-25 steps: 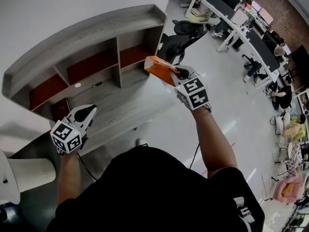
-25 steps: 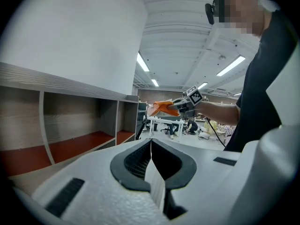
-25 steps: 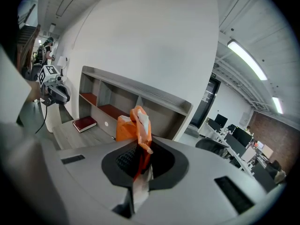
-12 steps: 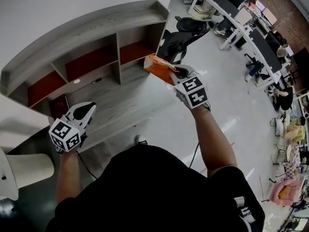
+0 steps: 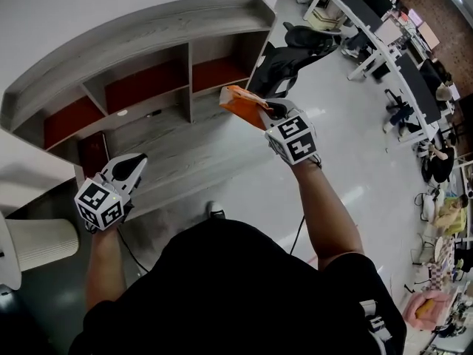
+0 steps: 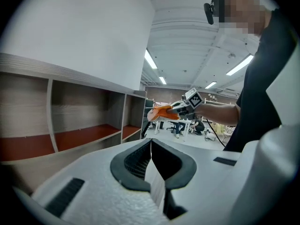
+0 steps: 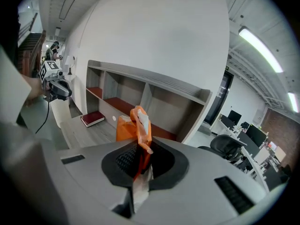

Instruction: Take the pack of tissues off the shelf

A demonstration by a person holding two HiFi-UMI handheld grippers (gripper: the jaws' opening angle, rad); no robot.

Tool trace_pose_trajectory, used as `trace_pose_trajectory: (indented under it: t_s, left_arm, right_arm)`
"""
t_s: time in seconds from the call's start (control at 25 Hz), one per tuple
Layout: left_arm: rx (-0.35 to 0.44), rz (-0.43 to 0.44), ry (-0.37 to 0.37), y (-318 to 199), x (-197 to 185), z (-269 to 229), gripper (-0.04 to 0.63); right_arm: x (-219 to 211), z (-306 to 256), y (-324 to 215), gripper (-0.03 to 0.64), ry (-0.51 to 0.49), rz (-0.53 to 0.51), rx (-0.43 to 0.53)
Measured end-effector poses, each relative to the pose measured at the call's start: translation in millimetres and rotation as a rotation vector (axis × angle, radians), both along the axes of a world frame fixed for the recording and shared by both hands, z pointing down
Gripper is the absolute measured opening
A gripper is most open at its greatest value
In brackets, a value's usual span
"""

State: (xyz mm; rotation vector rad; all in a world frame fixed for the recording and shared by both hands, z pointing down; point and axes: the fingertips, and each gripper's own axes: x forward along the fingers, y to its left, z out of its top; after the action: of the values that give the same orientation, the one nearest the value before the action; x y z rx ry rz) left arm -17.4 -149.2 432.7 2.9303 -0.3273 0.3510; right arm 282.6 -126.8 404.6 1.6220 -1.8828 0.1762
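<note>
Gripping the pack of tissues [image 5: 240, 103] by its orange wrapper, your right gripper [image 5: 272, 112] holds it off the shelf [image 5: 148, 28], before its right end. Your left gripper [image 5: 130, 170] is clenched, empty. A red book [image 7: 93, 118] lies below the shelf, an office chair [image 5: 284, 54] right of it. Pack sits lower, further out than a second ago.
</note>
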Motion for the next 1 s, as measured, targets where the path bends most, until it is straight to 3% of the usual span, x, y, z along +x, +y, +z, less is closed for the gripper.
trace_pose_trajectory:
  t_s: [1.0]
  left_arm:
    - [-0.079,-0.177,-0.046,-24.6,13.3,61.7,0.018]
  right_arm:
    - [-2.7,123.0,-63.5,0.015,-0.085,-0.150,-0.183]
